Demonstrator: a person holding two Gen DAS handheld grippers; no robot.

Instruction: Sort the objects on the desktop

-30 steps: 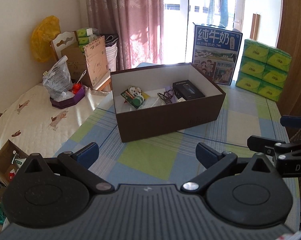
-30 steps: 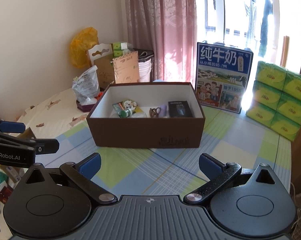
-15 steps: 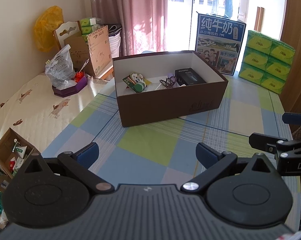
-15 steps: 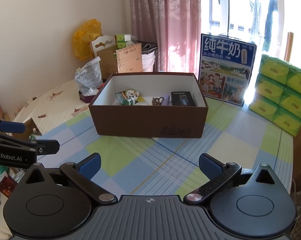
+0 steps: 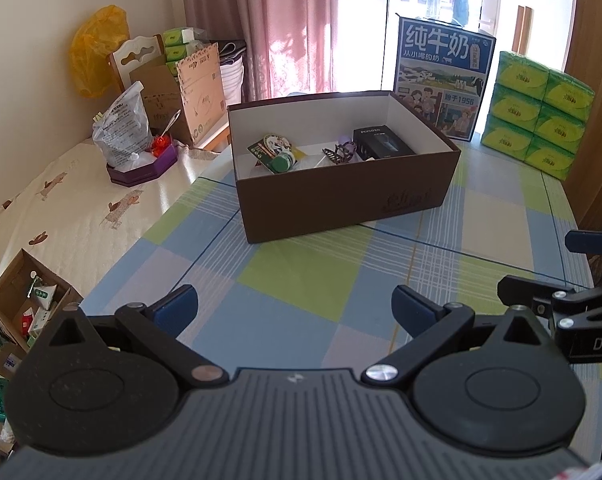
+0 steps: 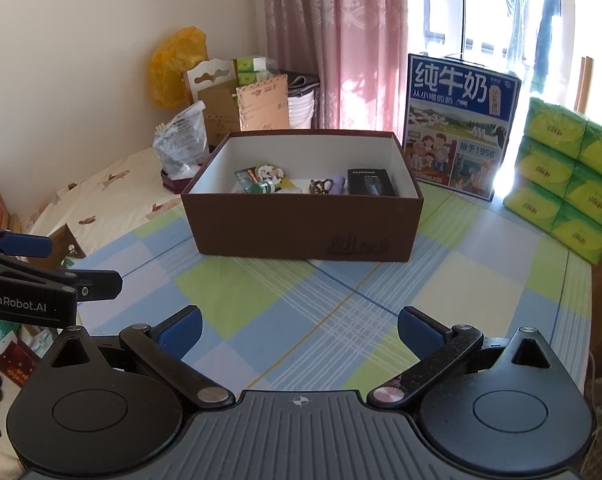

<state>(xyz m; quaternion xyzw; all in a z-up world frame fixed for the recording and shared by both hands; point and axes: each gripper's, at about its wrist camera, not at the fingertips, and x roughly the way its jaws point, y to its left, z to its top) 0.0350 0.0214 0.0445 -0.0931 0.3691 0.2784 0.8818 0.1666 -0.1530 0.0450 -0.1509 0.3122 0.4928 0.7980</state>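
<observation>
A brown cardboard box stands open on the checked tablecloth. Inside lie a black case, a green-capped bottle with a card, a dark hair clip and a purple item. My left gripper is open and empty, well short of the box. My right gripper is open and empty, also short of the box. Each gripper shows at the edge of the other's view.
A blue milk carton box and stacked green tissue packs stand behind the box. To the left are a plastic bag on a purple tray, cardboard boxes and a low box of packets.
Both grippers have drawn back from the box, which now looks smaller and farther. Both stay open and empty.
</observation>
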